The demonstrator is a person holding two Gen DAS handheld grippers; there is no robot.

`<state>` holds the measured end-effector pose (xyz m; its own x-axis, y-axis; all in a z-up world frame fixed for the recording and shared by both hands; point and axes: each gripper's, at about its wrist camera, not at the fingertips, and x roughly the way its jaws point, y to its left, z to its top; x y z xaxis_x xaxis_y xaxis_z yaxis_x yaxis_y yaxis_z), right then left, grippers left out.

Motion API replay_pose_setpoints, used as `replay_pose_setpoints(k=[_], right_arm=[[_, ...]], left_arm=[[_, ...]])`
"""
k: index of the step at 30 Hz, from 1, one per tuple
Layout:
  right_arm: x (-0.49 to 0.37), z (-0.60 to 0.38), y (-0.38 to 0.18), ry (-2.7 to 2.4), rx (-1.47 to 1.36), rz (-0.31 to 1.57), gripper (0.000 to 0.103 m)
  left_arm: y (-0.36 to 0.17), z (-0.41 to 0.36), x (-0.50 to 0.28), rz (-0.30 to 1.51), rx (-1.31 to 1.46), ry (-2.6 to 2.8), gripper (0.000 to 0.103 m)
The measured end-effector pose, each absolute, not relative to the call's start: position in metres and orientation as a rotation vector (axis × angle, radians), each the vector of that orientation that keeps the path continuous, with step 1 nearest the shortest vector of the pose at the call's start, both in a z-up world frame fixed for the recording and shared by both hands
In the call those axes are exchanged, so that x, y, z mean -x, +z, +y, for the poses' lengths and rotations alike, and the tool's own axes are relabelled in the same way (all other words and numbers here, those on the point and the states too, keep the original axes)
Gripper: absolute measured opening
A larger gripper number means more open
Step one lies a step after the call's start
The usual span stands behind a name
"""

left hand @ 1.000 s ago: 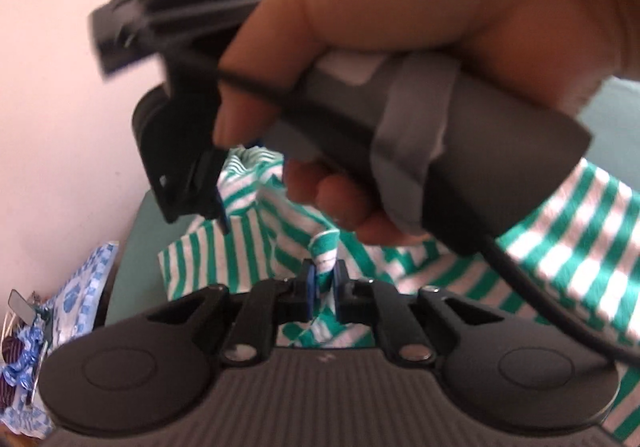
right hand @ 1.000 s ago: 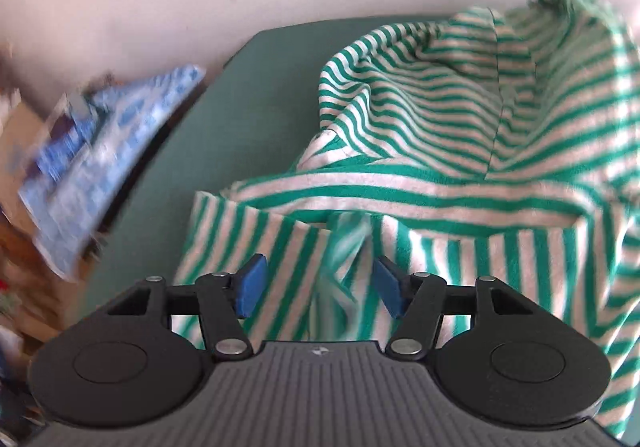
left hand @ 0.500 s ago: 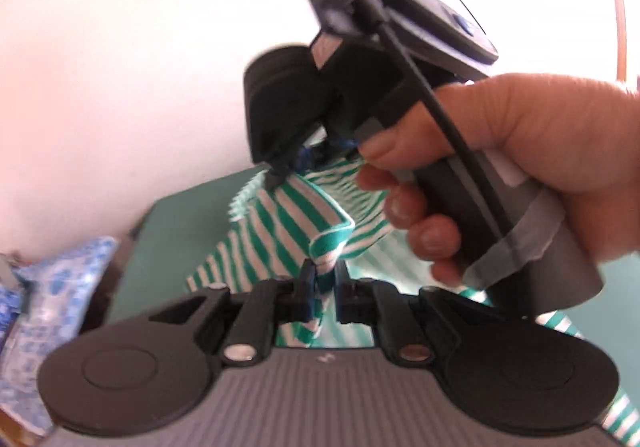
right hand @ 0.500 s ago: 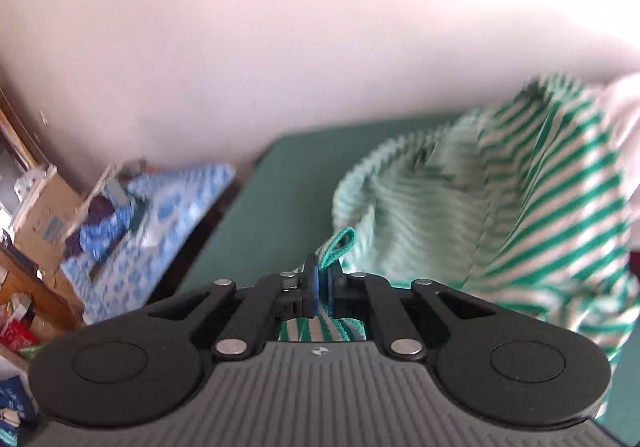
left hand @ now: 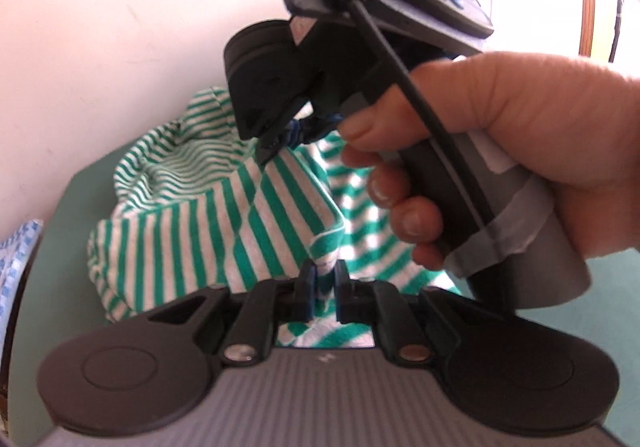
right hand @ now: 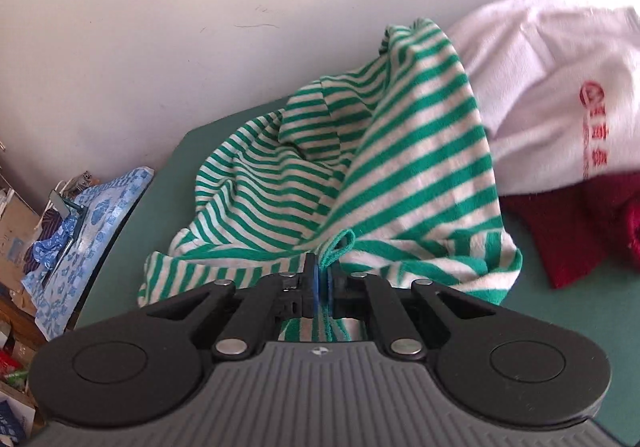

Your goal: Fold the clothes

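Right wrist: jaws pinch soft, rumpled green-striped knit shirt [right hand: 400, 183].

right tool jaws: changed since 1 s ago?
Yes. The right tool, open then, is now shut on the striped shirt hem, above the green table.

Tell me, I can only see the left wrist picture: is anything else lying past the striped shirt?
Observer: Yes. The right wrist view shows a white garment with red print beside the striped shirt.
Visitor: Just that one?
Observer: No, a dark red garment lies below the white one on the green table.
Visitor: Is the other gripper holding anything?
Observer: The right gripper is shut on a green hem of the striped shirt.
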<state>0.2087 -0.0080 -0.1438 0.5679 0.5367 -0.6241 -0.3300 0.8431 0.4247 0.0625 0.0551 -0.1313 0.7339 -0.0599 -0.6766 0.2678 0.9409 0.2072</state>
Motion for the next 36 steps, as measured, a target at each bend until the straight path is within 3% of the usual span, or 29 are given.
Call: replay_pose_setpoints(k=[4, 9, 11, 13, 15, 16, 17, 18, 19, 20, 22, 25, 28, 29, 32, 33, 34, 36], right_arm=[[-0.209, -0.012, -0.155, 0.496, -0.264, 0.824, 0.016], [-0.182, -0.03, -0.123, 0.506, -0.291, 0.693, 0.026], [-0.177, -0.026, -0.121, 0.608, -0.334, 0.733, 0.036], [-0.178, -0.024, -0.132, 0.607, -0.353, 0.806, 0.043], [-0.18, -0.021, -0.144, 0.605, -0.372, 0.88, 0.041], [-0.181, -0.02, -0.149, 0.604, -0.381, 0.916, 0.039], [-0.183, -0.024, -0.154, 0.552, -0.378, 0.93, 0.032], [-0.183, -0.031, -0.156, 0.515, -0.404, 0.93, 0.018], [-0.181, -0.039, -0.157, 0.504, -0.452, 0.932, 0.015], [-0.179, -0.047, -0.157, 0.492, -0.5, 0.933, 0.024], [-0.161, -0.042, -0.153, 0.581, -0.525, 0.941, 0.031], [-0.134, -0.024, -0.151, 0.596, -0.414, 0.967, 0.037], [-0.121, -0.034, -0.156, 0.442, -0.382, 0.962, 0.0], [-0.117, -0.04, -0.153, 0.42, -0.427, 0.962, 0.012], [-0.093, -0.039, -0.145, 0.431, -0.424, 0.913, 0.03], [-0.089, -0.038, -0.145, 0.398, -0.401, 0.913, 0.03], [-0.087, -0.037, -0.145, 0.351, -0.379, 0.916, 0.024], [-0.082, -0.037, -0.144, 0.272, -0.349, 0.924, 0.026]], left_arm=[[-0.141, 0.048, -0.059, 0.74, -0.346, -0.184, 0.01], [-0.129, 0.059, -0.032, 0.743, -0.323, -0.279, 0.031], [-0.12, 0.071, -0.012, 0.73, -0.313, -0.311, 0.033], [-0.11, 0.088, 0.009, 0.71, -0.309, -0.323, 0.042], [-0.102, 0.096, 0.027, 0.705, -0.307, -0.3, 0.054], [-0.098, 0.099, 0.036, 0.703, -0.306, -0.286, 0.055], [-0.097, 0.106, 0.035, 0.717, -0.307, -0.27, 0.055], [-0.097, 0.116, 0.031, 0.737, -0.307, -0.254, 0.054], [-0.102, 0.141, 0.019, 0.764, -0.303, -0.238, 0.054], [-0.108, 0.158, 0.01, 0.795, -0.294, -0.224, 0.05], [-0.121, 0.183, 0.004, 0.849, -0.249, -0.225, 0.048], [-0.126, 0.182, 0.026, 0.889, -0.187, -0.27, 0.049], [-0.126, 0.194, 0.044, 0.909, -0.12, -0.344, 0.049], [-0.121, 0.196, 0.055, 0.9, -0.119, -0.365, 0.05], [-0.116, 0.197, 0.076, 0.885, -0.154, -0.422, 0.06], [-0.116, 0.199, 0.078, 0.895, -0.154, -0.441, 0.06], [-0.117, 0.201, 0.08, 0.907, -0.151, -0.46, 0.06], [-0.115, 0.204, 0.083, 0.919, -0.133, -0.492, 0.062]])
